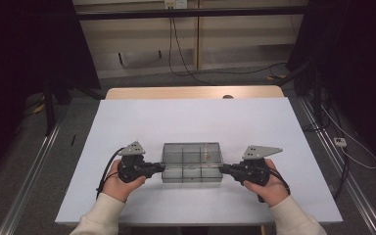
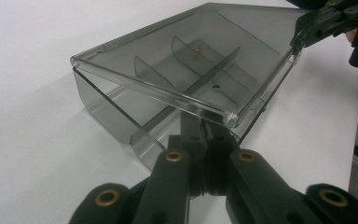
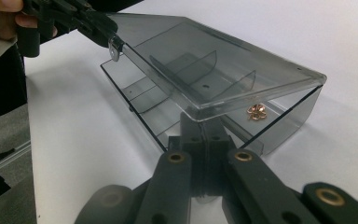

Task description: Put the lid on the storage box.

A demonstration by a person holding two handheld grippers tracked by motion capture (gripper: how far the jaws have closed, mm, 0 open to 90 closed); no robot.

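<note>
Two grippers, one box. Left gripper [image 1: 159, 167] has its jaws together, clamped on the near-left lid corner of the smoky clear box [image 1: 192, 152], which sits on the white table [image 1: 196, 117] at centre front. Right gripper [image 1: 223, 169] is likewise clamped on the near-right corner. One small gold piece [image 3: 256, 111] lies inside; its shape is hard to make out.

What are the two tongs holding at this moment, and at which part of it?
Both tongs, left and right, are shut on the hinged lid of the smoky transparent plastic compartment box, each at one front corner, lid partly raised.
</note>
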